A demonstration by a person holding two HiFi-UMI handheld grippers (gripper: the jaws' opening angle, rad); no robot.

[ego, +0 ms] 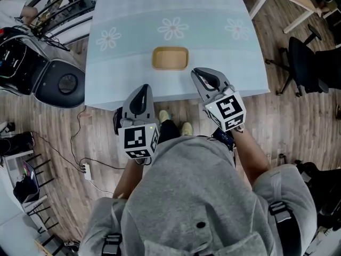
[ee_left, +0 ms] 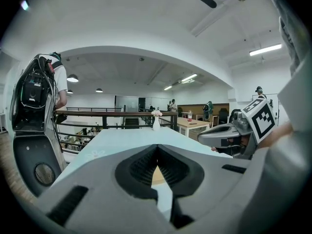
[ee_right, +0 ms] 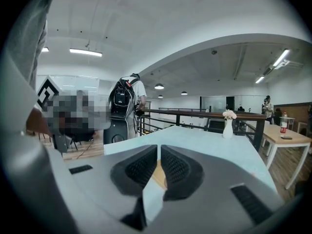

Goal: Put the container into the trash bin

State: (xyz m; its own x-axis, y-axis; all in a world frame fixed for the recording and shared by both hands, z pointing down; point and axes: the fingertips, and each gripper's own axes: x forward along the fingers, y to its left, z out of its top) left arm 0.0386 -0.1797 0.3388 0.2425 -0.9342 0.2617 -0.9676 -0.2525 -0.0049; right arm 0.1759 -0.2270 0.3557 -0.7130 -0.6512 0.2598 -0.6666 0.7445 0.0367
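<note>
Tan container (ego: pixel 170 58) on the pale desk (ego: pixel 133 15) near its front edge, well apart from the black trash bin (ego: pixel 59 83) on the floor at left. Left gripper (ego: pixel 141 91) jaws tip to tip, empty. Right gripper (ego: pixel 204 77) jaws closed to a thin slit, empty.

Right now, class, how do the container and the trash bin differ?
The container is tan, shallow and rectangular; the trash bin is black and rounded. The container lies on the table; the trash bin stands on the floor off the table's left corner. Neither the left gripper nor the right gripper touches either.
</note>
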